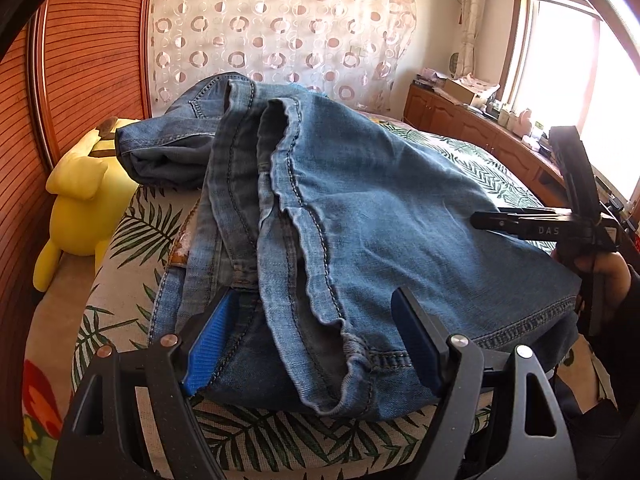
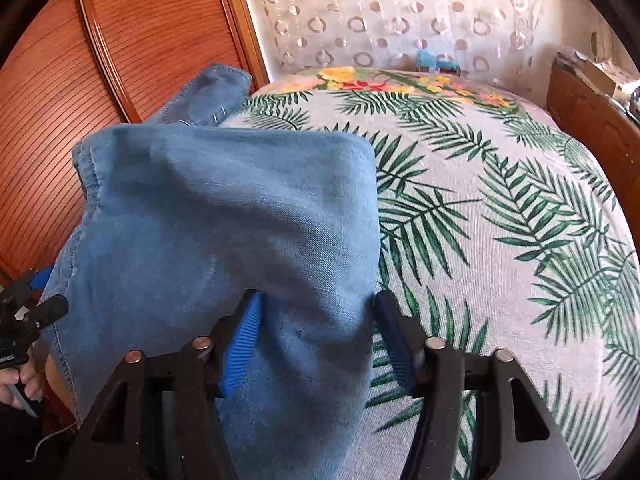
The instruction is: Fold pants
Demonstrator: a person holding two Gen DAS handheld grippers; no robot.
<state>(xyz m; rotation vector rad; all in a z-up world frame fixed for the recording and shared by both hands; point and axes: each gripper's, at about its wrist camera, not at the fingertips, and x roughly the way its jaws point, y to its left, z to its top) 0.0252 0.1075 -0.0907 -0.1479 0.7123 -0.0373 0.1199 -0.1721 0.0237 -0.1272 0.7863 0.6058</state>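
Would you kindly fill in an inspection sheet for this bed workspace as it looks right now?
Surface: bed cover, palm-leaf print, floral band at the far end.
Job's things: jeans, partly folded, seams and hems showing.
Clutter: yellow plush toy beside the bed.
Grippers: left hand-held gripper open, straddling the denim's near edge; right hand-held gripper open, denim between its blue pads, no clamp seen.
Cables: thin cord near the person's hand.
Surroundings: wooden wardrobe, circle-pattern curtain, bright window, cluttered cabinet.

One pair of jeans (image 1: 360, 216), one yellow plush toy (image 1: 80, 204), two hand-held grippers.
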